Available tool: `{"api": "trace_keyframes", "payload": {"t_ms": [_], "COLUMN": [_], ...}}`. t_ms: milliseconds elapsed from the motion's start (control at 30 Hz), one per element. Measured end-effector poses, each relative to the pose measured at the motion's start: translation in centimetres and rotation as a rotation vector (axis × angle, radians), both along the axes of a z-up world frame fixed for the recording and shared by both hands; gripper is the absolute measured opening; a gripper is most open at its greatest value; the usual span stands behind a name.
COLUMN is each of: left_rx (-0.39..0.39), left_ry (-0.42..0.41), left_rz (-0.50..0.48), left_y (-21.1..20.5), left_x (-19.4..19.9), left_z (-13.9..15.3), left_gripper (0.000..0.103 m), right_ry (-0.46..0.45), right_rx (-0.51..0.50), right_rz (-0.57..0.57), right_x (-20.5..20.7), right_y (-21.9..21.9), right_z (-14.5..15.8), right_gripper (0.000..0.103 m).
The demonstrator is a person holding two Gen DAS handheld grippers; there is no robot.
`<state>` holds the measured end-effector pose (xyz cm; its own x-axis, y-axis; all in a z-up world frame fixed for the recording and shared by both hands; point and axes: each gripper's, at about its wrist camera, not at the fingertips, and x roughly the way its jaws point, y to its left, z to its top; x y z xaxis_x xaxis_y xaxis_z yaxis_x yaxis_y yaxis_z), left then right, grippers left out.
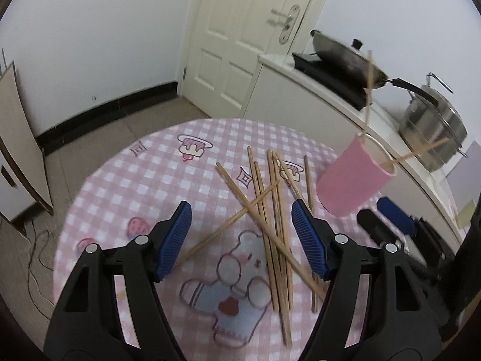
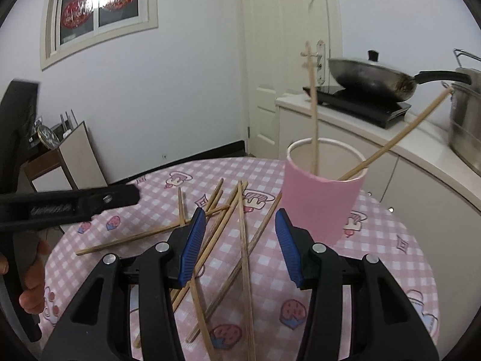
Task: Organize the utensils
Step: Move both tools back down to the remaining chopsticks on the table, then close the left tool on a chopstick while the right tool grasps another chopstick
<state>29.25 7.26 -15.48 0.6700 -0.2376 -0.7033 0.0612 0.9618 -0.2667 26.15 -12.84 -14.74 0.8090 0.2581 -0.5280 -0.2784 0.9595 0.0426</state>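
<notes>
Chopsticks (image 1: 272,219), bare wood, lie scattered and crossing one another over the middle of a round tabletop (image 1: 126,180) dressed in a pink-and-white checked cloth with cartoon prints. Most run roughly parallel from near edge toward far edge; two lie diagonally across the bundle. Pink paper cup (image 2: 321,198) stands upright toward the far right edge of the tabletop, just beside the outermost loose sticks. Two chopsticks already stand in the cup: one close to vertical (image 2: 314,114), the other leaning far out over the rim to the right (image 2: 399,137). Left gripper (image 1: 242,237) hangs over the pile, blue-padded jaws spread wide, several sticks visible in the gap below; pads touch none of them. Right gripper (image 2: 240,245) sits lower toward the near edge, jaws parted to a medium gap, sticks passing beneath, nothing clamped; its right pad lies just in front of the cup's base, and contact with the cup cannot be told. In the right wrist view the left gripper's black body enters from the left edge, with a person's fingers (image 2: 30,285) wrapped on its handle. Beyond the table: white counter (image 2: 360,126) carrying a wok (image 2: 369,79) on a black hob, steel pot (image 1: 433,126) alongside, and a cream door (image 1: 240,45).
</notes>
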Motion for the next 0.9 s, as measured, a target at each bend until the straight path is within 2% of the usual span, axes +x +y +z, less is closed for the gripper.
{"api": "trace_keyframes", "payload": {"t_ms": [200, 367, 433, 533, 600, 733, 900], "left_rx": [0.007, 0.012, 0.006, 0.012, 0.02, 0.019, 0.009], "left_ry": [0.086, 0.137, 0.16, 0.168, 0.17, 0.181, 0.169], "left_rz": [0.002, 0.001, 0.001, 0.009, 0.015, 0.022, 0.02], "left_y": [-0.7, -1.4, -1.6, -1.7, -1.8, -1.8, -1.3], "left_x": [4.2, 6.2, 6.9, 7.5, 7.9, 8.3, 8.2], "left_z": [-1.8, -3.4, -4.0, -4.5, -4.7, -5.1, -5.1], "left_gripper": [0.054, 0.038, 0.036, 0.035, 0.03, 0.011, 0.01], "right_ry": [0.033, 0.056, 0.067, 0.079, 0.084, 0.092, 0.099], "right_rx": [-0.013, -0.04, -0.046, -0.05, -0.054, -0.055, -0.065], "right_rz": [0.019, 0.025, 0.03, 0.032, 0.031, 0.032, 0.036], "right_x": [2.1, 3.6, 4.1, 4.6, 4.8, 5.4, 5.8], "right_y": [0.6, 1.1, 1.2, 1.3, 1.3, 1.2, 1.4], "right_z": [-1.0, -1.7, -2.0, -2.4, -2.6, -2.8, -2.9], "right_gripper": [0.045, 0.045, 0.045, 0.045, 0.045, 0.046, 0.046]}}
